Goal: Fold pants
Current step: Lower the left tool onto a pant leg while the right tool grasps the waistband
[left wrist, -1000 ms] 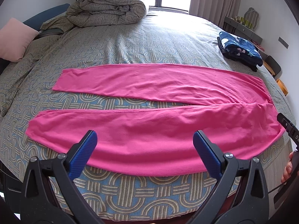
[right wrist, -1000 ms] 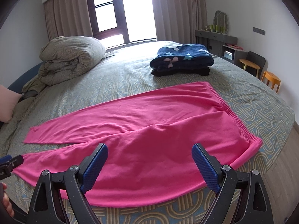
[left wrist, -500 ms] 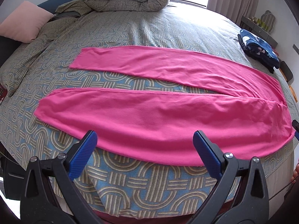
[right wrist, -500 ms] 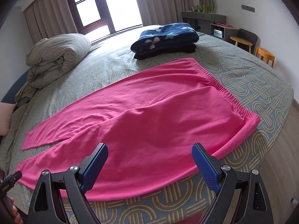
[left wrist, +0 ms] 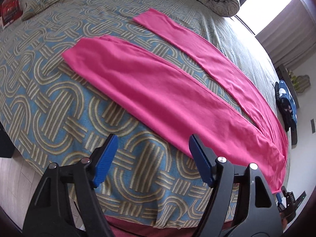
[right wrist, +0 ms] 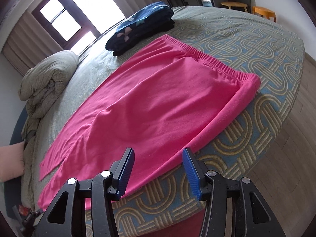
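Pink pants [left wrist: 173, 90] lie flat on the patterned bedspread [left wrist: 49, 102], legs spread apart toward the left, elastic waistband [right wrist: 221, 63] at the right. My left gripper [left wrist: 153, 153] is open and empty, low over the bed's front edge, its right finger at the near leg's hem side. My right gripper [right wrist: 158, 167] is open and empty, its fingers at the near edge of the pants' hip part. The right gripper also shows at the lower right of the left wrist view [left wrist: 286, 199].
A rolled grey duvet [right wrist: 47, 79] lies at the bed's far side. A folded dark blue garment stack [right wrist: 140, 25] sits beyond the waistband. A pink pillow [right wrist: 11, 162] is at the left. Wooden floor [right wrist: 292, 158], stools and a dresser lie to the right.
Both grippers have dropped lower and closer to the near edge of the pants and tilted. The left view swung toward the leg ends, the right toward the waistband. Both stay open.
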`<state>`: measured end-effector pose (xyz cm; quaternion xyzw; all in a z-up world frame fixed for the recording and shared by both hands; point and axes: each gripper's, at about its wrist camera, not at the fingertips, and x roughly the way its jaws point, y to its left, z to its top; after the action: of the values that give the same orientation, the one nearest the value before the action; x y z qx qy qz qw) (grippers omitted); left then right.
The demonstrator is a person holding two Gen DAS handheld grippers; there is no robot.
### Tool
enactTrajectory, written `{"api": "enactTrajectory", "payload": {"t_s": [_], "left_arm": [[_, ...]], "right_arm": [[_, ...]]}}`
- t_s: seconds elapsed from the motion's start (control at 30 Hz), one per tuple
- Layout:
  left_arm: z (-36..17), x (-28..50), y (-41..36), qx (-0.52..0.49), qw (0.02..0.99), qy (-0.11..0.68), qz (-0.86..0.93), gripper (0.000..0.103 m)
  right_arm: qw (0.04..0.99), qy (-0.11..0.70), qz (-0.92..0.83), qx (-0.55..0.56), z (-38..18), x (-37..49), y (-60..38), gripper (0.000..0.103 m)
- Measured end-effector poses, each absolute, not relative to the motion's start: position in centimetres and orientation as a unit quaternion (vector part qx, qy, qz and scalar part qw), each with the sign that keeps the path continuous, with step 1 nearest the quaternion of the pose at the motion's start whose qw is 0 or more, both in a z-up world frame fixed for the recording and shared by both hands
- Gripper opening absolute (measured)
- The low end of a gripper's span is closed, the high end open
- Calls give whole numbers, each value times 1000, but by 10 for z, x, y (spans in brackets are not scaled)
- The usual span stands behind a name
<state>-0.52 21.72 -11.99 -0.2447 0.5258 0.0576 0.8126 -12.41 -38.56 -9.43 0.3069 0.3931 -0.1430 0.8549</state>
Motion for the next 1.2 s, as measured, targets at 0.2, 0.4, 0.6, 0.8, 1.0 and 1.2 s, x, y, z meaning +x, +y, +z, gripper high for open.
{"api": "enactTrajectory", "payload": {"t_s": [0.2, 0.4, 0.6, 0.8, 1.0, 1.2], "left_arm": [[-127, 14, 233, -286, 808, 513, 53, 74], [-134, 29, 246, -307, 805, 504, 65, 56], [-135, 30, 251, -300, 803, 511, 62, 46], [-136, 29, 253, -303, 802, 510, 68, 44], [-133, 36, 240, -259, 810, 520, 84, 46], [-132, 43, 230, -219, 818, 523, 94, 45]], "right_arm": [[849, 385, -145, 332, -97, -126, -393, 52], [830, 373, -158, 382, -104, -138, -413, 52], [800, 349, -183, 452, -113, -158, -444, 52], [789, 341, -185, 476, -118, -148, -454, 52], [796, 345, -191, 459, -119, -129, -450, 52], [804, 358, -208, 426, -118, -123, -449, 12]]}}
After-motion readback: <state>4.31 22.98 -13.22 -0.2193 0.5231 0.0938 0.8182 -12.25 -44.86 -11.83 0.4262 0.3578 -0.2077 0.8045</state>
